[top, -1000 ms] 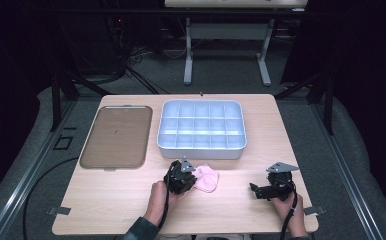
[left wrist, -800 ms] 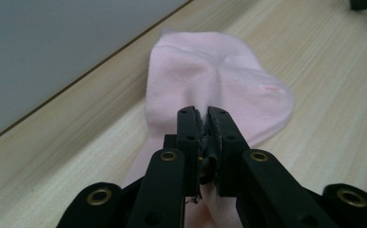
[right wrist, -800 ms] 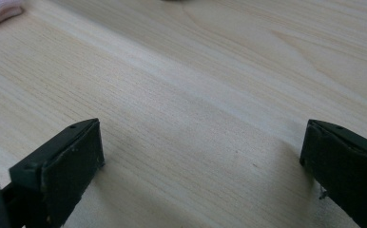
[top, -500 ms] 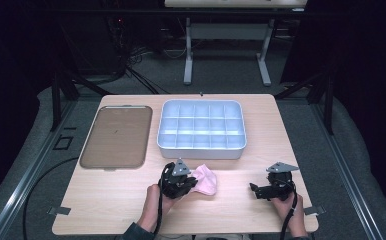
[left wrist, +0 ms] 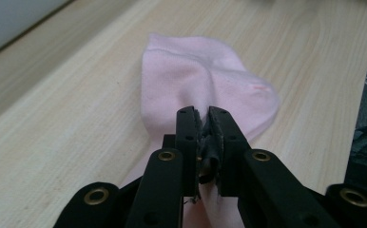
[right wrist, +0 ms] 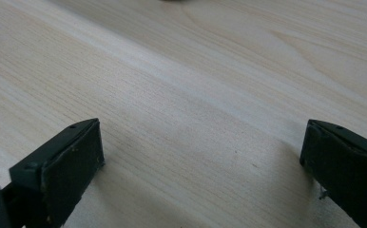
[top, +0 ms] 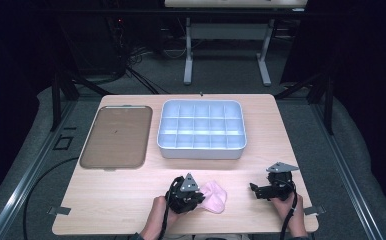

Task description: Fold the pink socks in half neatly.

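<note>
A pink sock lies flat on the wooden table near its front edge. In the left gripper view the sock stretches away from the jaws, and my left gripper is shut on its near end, the fabric pinched between the black pads. From above, the left gripper sits just left of the sock, held by a hand. My right gripper rests at the front right, apart from the sock. Its jaws stand wide open over bare wood with nothing between them.
A light blue tray with several compartments stands at the back middle of the table. A flat brown tray lies to its left. Dark floor, cables and a stand's legs lie beyond the table's far edge.
My left gripper has dragged the pink sock a little toward the front edge of the table. The right gripper has stayed where it was.
</note>
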